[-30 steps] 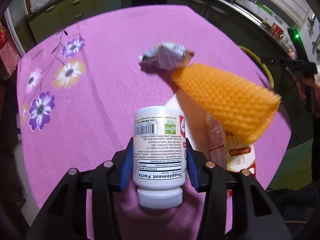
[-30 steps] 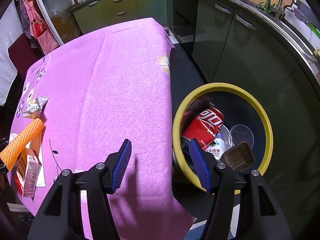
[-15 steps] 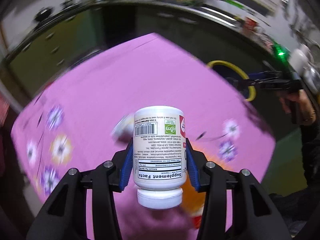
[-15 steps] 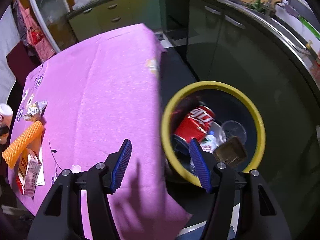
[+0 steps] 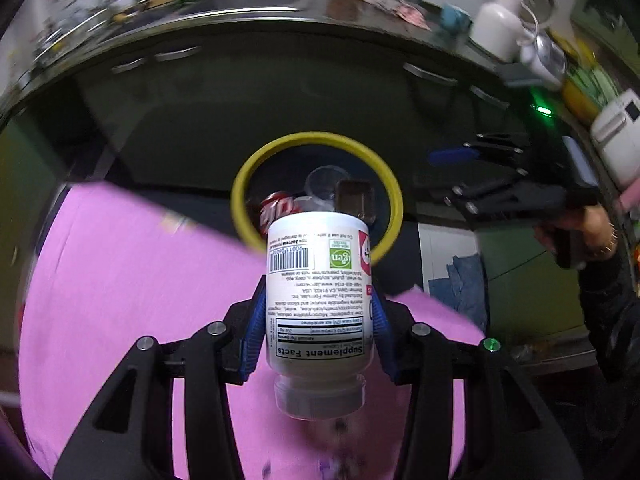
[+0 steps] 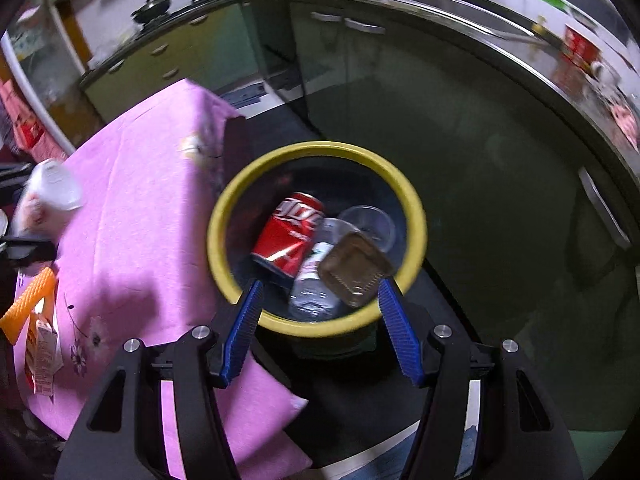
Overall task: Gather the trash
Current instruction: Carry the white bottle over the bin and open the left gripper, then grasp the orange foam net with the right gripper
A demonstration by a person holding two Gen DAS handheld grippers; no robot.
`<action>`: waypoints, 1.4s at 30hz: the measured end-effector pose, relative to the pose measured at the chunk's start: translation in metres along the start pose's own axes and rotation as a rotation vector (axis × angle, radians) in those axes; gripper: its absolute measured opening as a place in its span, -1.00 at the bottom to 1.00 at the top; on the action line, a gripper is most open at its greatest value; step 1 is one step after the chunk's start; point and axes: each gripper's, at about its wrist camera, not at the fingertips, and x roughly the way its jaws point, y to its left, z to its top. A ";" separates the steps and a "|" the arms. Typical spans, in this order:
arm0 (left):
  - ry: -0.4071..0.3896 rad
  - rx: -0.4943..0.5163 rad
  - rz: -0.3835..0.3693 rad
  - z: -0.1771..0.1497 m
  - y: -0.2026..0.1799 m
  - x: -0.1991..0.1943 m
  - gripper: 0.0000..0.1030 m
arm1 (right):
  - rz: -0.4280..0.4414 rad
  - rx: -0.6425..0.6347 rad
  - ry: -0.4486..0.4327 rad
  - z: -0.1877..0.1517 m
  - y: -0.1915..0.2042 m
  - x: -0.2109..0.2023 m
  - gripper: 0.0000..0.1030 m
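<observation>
The left claw (image 5: pixel 320 320) is grasping a white supplement bottle (image 5: pixel 319 292) between its blue pads, cap toward the camera, above the pink surface (image 5: pixel 132 280). Ahead of it stands the yellow-rimmed bin (image 5: pixel 316 138) with a red can (image 6: pixel 290 236) inside. The right claw (image 6: pixel 318 322) is released and holds nothing, just before the bin.

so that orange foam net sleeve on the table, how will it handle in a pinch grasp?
The orange foam net sleeve is open mesh, so probably squashy and very light. It likely flops past the grip. Its tube shape might roll if nudged.
</observation>
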 end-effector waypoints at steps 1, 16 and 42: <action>0.012 0.021 0.000 0.015 -0.003 0.014 -0.13 | -0.001 0.010 -0.001 -0.002 -0.006 -0.001 0.17; 0.005 -0.074 -0.029 0.092 0.019 0.082 0.26 | -0.012 0.099 0.013 -0.028 -0.050 -0.007 0.17; -0.777 -0.781 0.470 -0.320 0.106 -0.192 0.76 | 0.421 -0.347 0.162 0.000 0.230 -0.013 0.19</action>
